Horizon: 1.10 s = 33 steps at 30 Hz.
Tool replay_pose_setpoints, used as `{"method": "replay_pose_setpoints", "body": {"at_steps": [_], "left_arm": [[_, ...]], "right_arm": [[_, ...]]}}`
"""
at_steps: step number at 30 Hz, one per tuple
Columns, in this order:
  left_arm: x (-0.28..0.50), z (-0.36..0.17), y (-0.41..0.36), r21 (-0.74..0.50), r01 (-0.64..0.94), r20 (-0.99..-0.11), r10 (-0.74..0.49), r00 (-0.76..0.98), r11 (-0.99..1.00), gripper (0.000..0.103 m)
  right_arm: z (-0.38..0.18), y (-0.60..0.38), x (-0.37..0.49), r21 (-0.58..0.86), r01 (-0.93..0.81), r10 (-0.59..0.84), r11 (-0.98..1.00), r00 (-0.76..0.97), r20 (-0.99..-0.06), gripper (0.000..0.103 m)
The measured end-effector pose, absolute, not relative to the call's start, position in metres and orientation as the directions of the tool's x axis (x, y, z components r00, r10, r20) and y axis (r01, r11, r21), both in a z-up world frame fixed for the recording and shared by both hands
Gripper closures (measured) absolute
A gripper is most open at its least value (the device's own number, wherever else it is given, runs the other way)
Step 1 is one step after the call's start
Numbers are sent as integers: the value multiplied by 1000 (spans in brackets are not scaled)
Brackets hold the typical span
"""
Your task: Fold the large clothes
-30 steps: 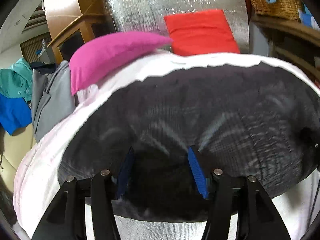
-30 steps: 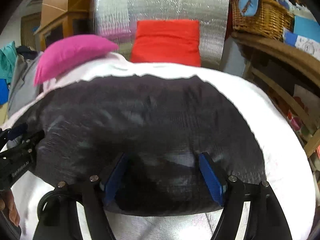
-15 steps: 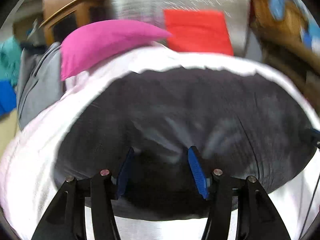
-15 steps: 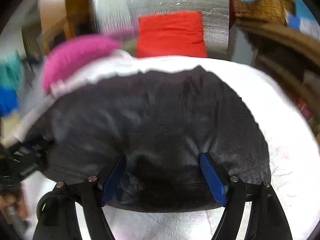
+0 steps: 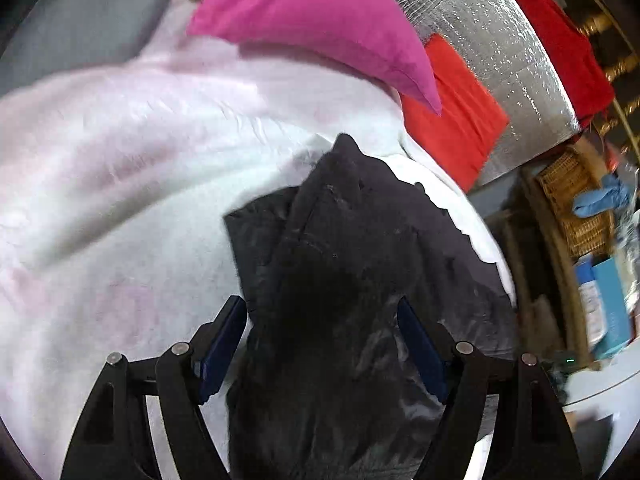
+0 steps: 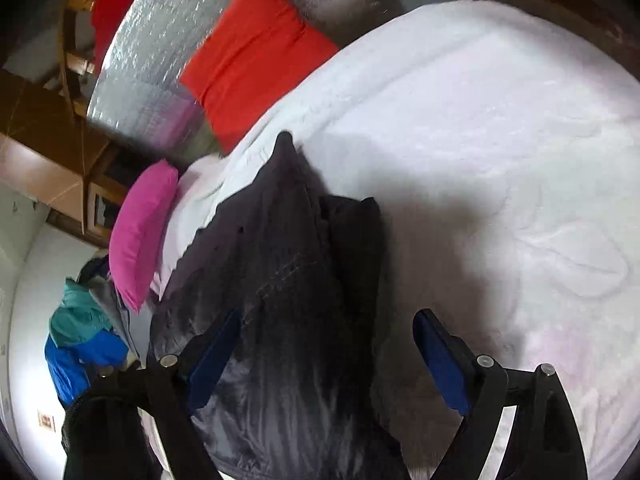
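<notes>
Dark garment (image 5: 352,272) lies bunched on a white, faintly pink blanket (image 5: 120,200) covering the bed; folds overlap and one pointed corner reaches toward the pillows. Fabric is charcoal to black with a slight sheen near the camera.

Left claw (image 5: 320,344): blue pads (image 5: 222,344) spread wide, garment mass heaped in the gap between them. Pads look clear of the cloth on both sides, so released, not pinching. View is tilted.

Right claw (image 6: 328,356): also spread. Its left pad (image 6: 212,360) sits against or just over the garment's edge; the other pad stands out over bare blanket, apart from the cloth. Nothing clamped. Garment (image 6: 280,280) runs from the claw up to a peak near the blanket's far edge.

Surroundings: magenta pillow (image 5: 320,28) at the head of the bed, red cushion (image 6: 252,60) beside it, both against a silver quilted backing (image 5: 500,60). Wicker basket (image 5: 576,208) on wooden shelving in the left view. Teal and blue clothing (image 6: 80,332) piled beyond the magenta pillow in the right view.
</notes>
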<state>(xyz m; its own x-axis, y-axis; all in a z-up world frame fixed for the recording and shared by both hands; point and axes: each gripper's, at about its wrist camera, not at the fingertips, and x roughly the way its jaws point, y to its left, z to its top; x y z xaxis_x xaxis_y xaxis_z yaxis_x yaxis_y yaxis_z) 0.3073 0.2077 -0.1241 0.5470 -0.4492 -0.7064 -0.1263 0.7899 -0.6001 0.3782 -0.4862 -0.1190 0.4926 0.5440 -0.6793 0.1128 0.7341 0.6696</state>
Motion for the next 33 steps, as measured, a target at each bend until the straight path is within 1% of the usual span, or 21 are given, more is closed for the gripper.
{"method": "replay_pose_setpoints", "body": {"at_steps": [2, 3, 4, 5, 7, 8, 10, 12, 16, 18, 19, 20, 21, 23, 25, 26, 27, 28, 29, 31, 33], "left_arm": [[310, -129, 205, -579, -133, -722, -431, 541, 804, 25], [314, -132, 204, -571, -130, -729, -428, 534, 811, 25], [318, -139, 201, -553, -135, -751, -422, 508, 822, 26], [319, -144, 199, -536, -145, -770, -410, 489, 832, 48], [319, -150, 198, -535, -139, -773, -417, 479, 833, 59], [319, -149, 199, -543, -136, -768, -425, 478, 828, 71], [317, -141, 195, -530, -130, -771, -412, 486, 838, 79], [314, -135, 186, -474, -113, -789, -365, 494, 873, 81], [314, -149, 183, -472, -127, -792, -356, 496, 873, 79], [313, -145, 178, -429, -119, -804, -319, 502, 895, 78], [313, -142, 178, -414, -127, -814, -304, 496, 901, 74], [318, -142, 179, -409, -139, -819, -295, 491, 902, 70], [316, -136, 181, -409, -163, -823, -286, 491, 898, 69], [307, -120, 183, -400, -189, -822, -259, 508, 897, 69], [289, -96, 177, -324, -180, -810, -174, 561, 929, 69], [280, -86, 170, -280, -170, -801, -132, 584, 945, 68], [271, -76, 161, -231, -163, -787, -86, 611, 959, 67], [263, -70, 153, -201, -156, -773, -59, 631, 967, 63], [253, -62, 140, -164, -144, -751, -29, 660, 976, 56], [234, -56, 116, -108, -125, -704, 12, 710, 986, 48], [222, -59, 92, -48, -96, -682, 37, 731, 994, 47]], "right_arm": [[-124, -477, 381, 667, 93, 564, 739, 456, -688, 14], [-125, -473, 378, 652, 83, 554, 754, 454, -698, 23], [-126, -469, 379, 631, 77, 541, 772, 443, -715, 37], [-131, -466, 384, 651, 78, 567, 755, 421, -708, 65], [-124, -460, 384, 609, 56, 531, 791, 430, -730, 76], [-117, -455, 382, 581, 41, 509, 813, 434, -743, 82], [-103, -449, 379, 528, 18, 464, 849, 451, -762, 86], [-93, -445, 375, 485, 0, 429, 875, 466, -774, 89], [-122, -447, 375, 471, 51, 402, 880, 446, -800, 89], [-125, -448, 375, 492, 73, 410, 867, 456, -790, 88], [-123, -449, 375, 495, 86, 409, 864, 453, -792, 87], [-120, -449, 374, 492, 93, 403, 866, 452, -796, 82], [-114, -450, 372, 490, 99, 398, 866, 457, -796, 77], [-96, -457, 359, 477, 119, 362, 871, 500, -786, 74], [-73, -457, 340, 416, 137, 275, 899, 561, -781, 70], [-63, -454, 334, 391, 134, 245, 910, 587, -771, 66], [-50, -446, 323, 369, 120, 219, 922, 623, -751, 54], [-43, -439, 315, 354, 110, 204, 929, 646, -736, 44], [-33, -424, 304, 322, 88, 180, 943, 679, -712, 29], [-27, -399, 289, 278, 32, 174, 960, 710, -682, 28], [-31, -368, 281, 219, -19, 164, 976, 726, -668, 28]]}}
